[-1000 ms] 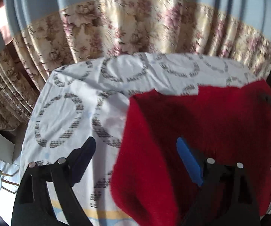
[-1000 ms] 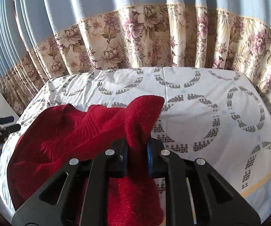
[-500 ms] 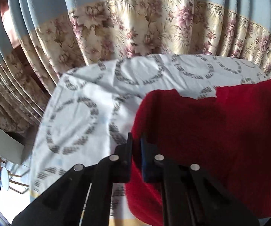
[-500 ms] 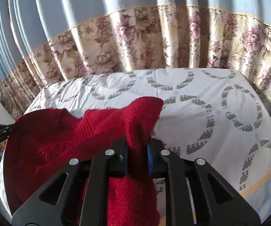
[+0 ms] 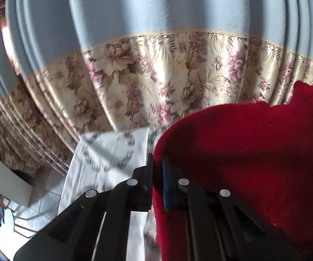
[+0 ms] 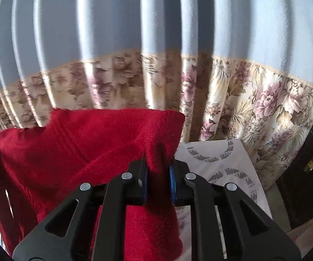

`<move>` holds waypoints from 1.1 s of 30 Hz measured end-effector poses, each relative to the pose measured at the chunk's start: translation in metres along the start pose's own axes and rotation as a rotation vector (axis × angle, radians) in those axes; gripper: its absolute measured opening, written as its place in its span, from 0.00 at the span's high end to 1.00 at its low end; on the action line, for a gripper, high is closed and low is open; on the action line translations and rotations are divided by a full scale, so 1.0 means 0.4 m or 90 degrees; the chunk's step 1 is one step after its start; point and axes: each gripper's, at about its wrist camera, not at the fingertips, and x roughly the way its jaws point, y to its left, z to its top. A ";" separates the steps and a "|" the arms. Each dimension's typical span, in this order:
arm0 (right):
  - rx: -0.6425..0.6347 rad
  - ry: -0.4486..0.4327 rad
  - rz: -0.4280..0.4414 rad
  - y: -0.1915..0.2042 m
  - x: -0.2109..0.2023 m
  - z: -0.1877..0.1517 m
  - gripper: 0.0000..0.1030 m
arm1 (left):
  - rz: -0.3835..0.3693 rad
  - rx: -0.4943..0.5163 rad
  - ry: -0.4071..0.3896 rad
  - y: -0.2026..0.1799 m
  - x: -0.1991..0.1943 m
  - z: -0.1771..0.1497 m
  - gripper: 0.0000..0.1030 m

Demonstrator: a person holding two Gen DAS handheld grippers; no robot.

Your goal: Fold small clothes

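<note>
A red knitted garment (image 5: 243, 152) hangs lifted between my two grippers. My left gripper (image 5: 157, 165) is shut on its left edge, with the cloth spreading to the right. In the right wrist view the same red garment (image 6: 91, 148) stretches to the left, and my right gripper (image 6: 158, 169) is shut on its right corner. The garment is raised off the table, and its lower part is hidden behind the gripper bodies.
The table with a white cloth printed with grey rings (image 5: 108, 152) lies below and ahead; it also shows in the right wrist view (image 6: 221, 165). A blue and floral curtain (image 5: 156, 76) hangs close behind. Dark furniture (image 6: 308, 163) stands at the right.
My left gripper closed on the garment's left edge. Both grippers then rose and tilted up, lifting the garment off the table so the curtain now fills the views.
</note>
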 end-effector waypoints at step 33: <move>0.026 0.052 0.041 0.020 -0.443 -0.691 0.34 | -0.049 -0.063 0.084 -0.280 -0.350 -0.705 0.33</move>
